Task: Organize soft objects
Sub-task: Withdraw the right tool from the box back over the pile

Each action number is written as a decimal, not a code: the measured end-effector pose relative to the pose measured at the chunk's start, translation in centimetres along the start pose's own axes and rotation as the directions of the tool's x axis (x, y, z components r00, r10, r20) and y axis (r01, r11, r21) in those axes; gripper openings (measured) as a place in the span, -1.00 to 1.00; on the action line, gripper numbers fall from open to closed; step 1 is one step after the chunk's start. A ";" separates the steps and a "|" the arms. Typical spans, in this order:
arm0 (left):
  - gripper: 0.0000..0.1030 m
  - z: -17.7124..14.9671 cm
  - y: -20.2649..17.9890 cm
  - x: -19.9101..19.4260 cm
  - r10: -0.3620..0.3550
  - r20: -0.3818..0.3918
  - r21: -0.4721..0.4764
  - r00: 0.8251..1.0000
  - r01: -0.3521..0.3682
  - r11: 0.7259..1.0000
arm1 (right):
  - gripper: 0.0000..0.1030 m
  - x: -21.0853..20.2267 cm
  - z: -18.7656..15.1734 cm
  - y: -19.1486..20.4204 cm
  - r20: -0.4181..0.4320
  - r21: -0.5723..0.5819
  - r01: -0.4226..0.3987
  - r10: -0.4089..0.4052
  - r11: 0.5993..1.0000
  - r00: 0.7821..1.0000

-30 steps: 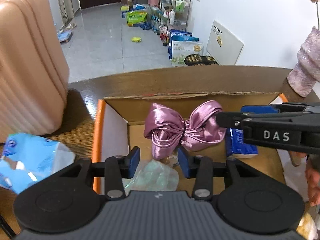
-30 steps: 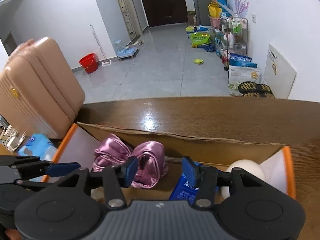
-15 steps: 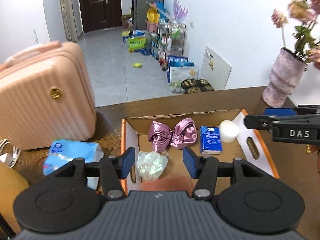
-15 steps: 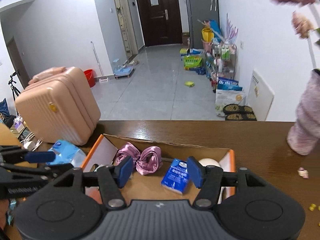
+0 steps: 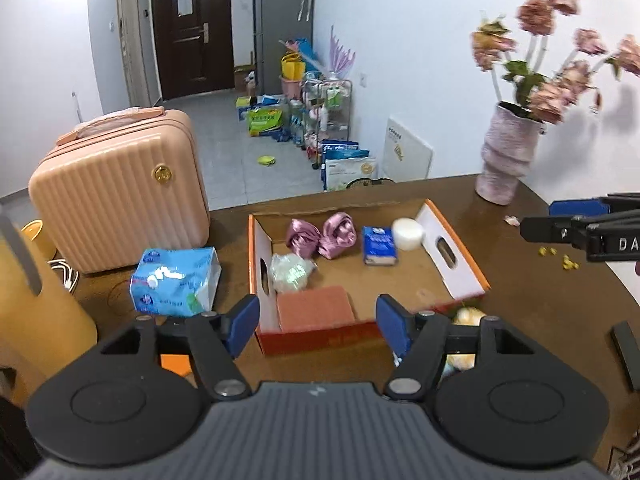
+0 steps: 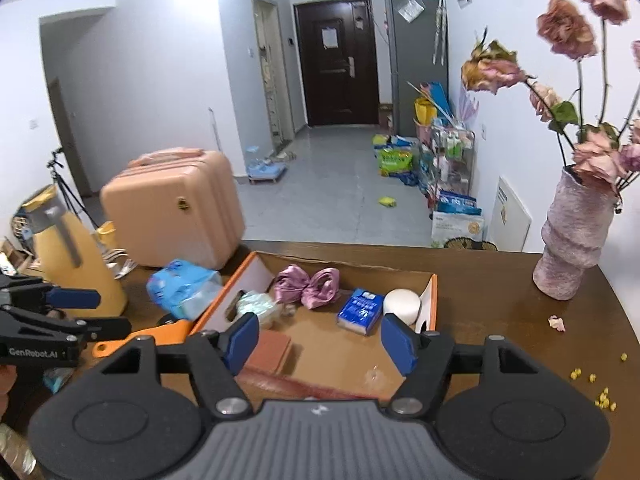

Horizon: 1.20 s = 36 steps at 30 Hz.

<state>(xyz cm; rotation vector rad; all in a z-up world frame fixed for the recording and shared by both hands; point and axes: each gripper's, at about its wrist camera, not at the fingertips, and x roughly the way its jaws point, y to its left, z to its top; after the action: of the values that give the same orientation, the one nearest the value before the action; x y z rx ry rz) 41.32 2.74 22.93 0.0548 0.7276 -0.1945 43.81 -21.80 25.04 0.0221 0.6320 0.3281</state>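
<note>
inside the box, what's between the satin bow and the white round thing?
The small blue tissue pack lies between the pink satin bow and the white round thing, along the cardboard box's far side. Both wrist views show it.

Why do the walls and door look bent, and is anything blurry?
Left wrist view: fisheye lens bows the door, corners go black, the flowers smear. Right wrist view: same bowing, glare whitens the wall, and the suitcase looks soft.

Both grippers hang in the air, angled downward, the left gripper with jaws opening and nothing between its pads. The right gripper is opening too, empty. Perhaps a fingertip shows at the left view's right edge.
</note>
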 end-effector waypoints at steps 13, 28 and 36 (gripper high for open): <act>0.51 -12.6 -1.1 -6.5 -0.027 0.018 -0.023 0.999 0.027 0.999 | 0.36 -8.3 -11.6 0.4 0.048 -0.035 -0.021 0.023 0.999 0.999; 0.62 -25.4 -3.0 -9.2 -0.027 0.069 -0.061 0.997 0.031 0.998 | 0.42 -11.4 -25.9 1.6 0.063 -0.044 -0.047 0.050 0.998 0.997; 0.64 -29.3 -3.0 -7.5 -0.058 0.014 -0.096 0.998 0.060 0.994 | 0.51 -10.6 -31.9 1.7 0.051 0.036 -0.086 0.084 0.996 0.995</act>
<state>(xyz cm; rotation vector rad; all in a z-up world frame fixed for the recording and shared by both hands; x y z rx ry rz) 16.04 4.38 6.07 -0.0600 0.7269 -0.2157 16.72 -26.00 5.56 0.0932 0.5893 0.3966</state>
